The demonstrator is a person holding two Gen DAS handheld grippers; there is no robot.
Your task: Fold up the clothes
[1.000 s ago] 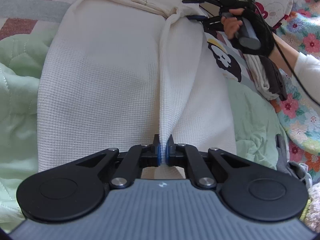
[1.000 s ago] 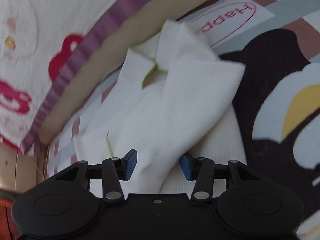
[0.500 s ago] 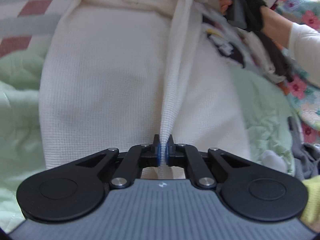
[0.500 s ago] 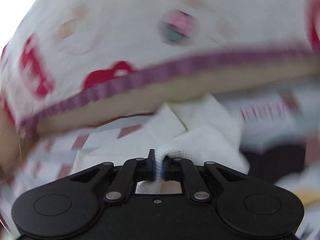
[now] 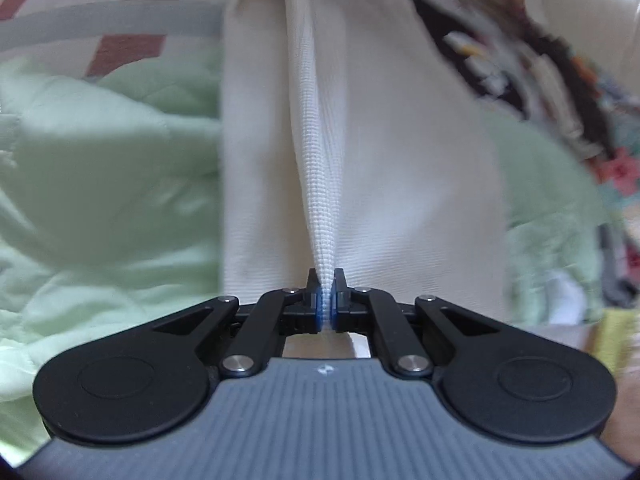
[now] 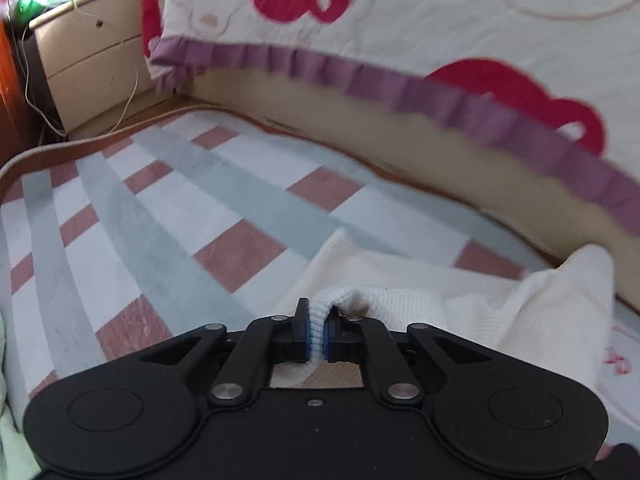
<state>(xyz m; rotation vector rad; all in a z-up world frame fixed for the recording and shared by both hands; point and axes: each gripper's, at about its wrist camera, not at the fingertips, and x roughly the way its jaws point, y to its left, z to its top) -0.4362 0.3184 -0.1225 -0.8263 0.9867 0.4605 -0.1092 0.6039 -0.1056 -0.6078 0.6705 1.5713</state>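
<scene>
Cream waffle-knit garment (image 5: pixel 384 152) lies lengthwise on the bed, over a pale green quilt (image 5: pixel 108 184) and a checked sheet (image 6: pixel 168 208) of grey, white and brick-red squares. One taut ridge of its cloth runs straight up the left wrist view, from the left gripper (image 5: pixel 327 304) to the top edge of the picture. That gripper's jaws are closed tight on the near end of the ridge, with the cloth pinched thin between the blue pads. At the far end the right gripper (image 6: pixel 316 336) has its jaws clamped on a rolled, ribbed fold of the same garment, which bulges out above the pads; the rest of the cloth trails off to the right across the sheet. Beyond it stands a beige headboard (image 6: pixel 400 148) draped with a white cover (image 6: pixel 440 12) that has red motifs and a purple frill. A person's white sleeve (image 5: pixel 588 12) shows at the top right of the left wrist view, above a dark printed cloth (image 5: pixel 516 64).
</scene>
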